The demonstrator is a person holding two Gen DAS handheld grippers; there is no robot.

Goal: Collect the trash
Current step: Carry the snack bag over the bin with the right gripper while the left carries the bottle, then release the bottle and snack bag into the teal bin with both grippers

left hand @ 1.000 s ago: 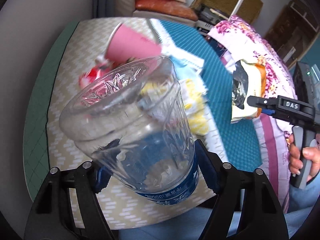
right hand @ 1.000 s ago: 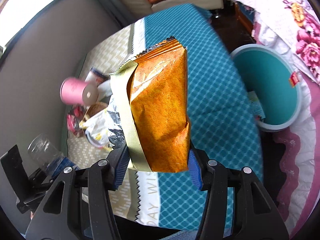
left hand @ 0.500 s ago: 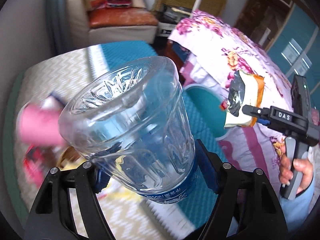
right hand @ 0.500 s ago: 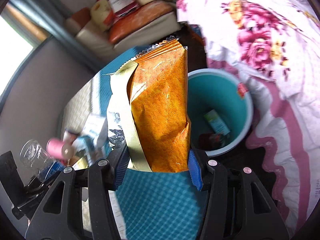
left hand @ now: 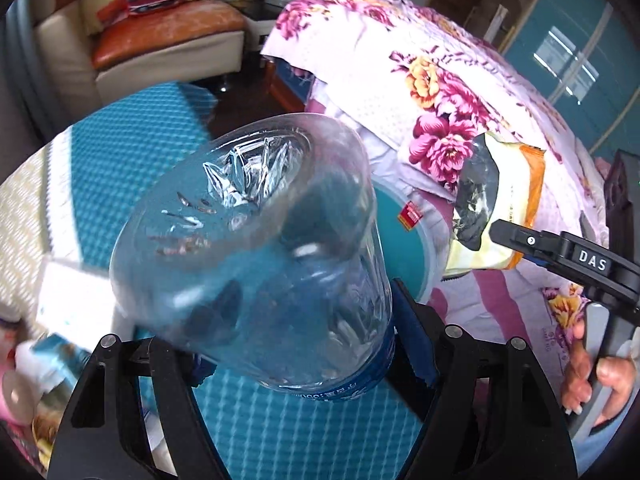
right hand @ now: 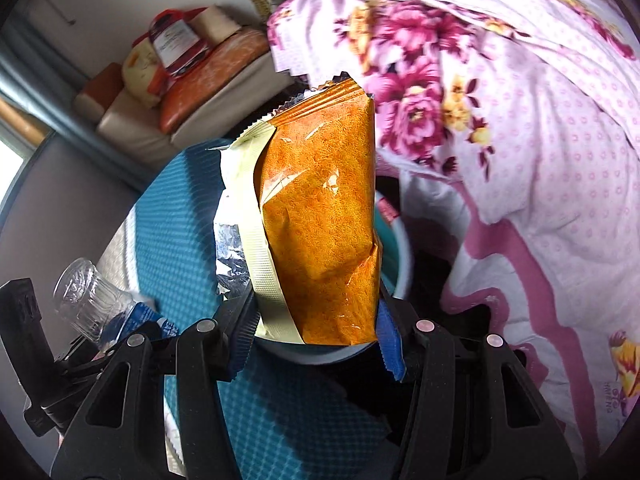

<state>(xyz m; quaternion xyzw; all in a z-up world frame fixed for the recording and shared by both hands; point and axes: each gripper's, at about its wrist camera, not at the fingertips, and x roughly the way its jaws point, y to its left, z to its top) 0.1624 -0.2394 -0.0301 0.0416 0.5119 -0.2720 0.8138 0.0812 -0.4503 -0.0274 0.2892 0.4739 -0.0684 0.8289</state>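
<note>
Bottle (left hand: 256,256) clamped in left hand-held gripper (left hand: 296,360), snack bag (right hand: 320,216) pinched in right (right hand: 316,340), teal bin (left hand: 404,248) rim beneath.

Bottle (left hand: 256,264): clear plastic, glossy, ribbed wall, moulded star base; blue printed film label.
Snack bag (right hand: 320,224): glossy orange film, crinkled; cream ribbed seam strip; silver foil inner face.
Left gripper (left hand: 296,352) and right gripper (right hand: 316,336): matt black plastic, metal rivets, blue ridged pads.
Table cover (left hand: 288,432): teal woven cloth, matt, diamond texture.
Bin (left hand: 404,248): smooth teal plastic.
Bedspread (right hand: 520,128): floral cloth, matt.
Sofa (left hand: 160,48): smooth leather-like upholstery, slight sheen.
</note>
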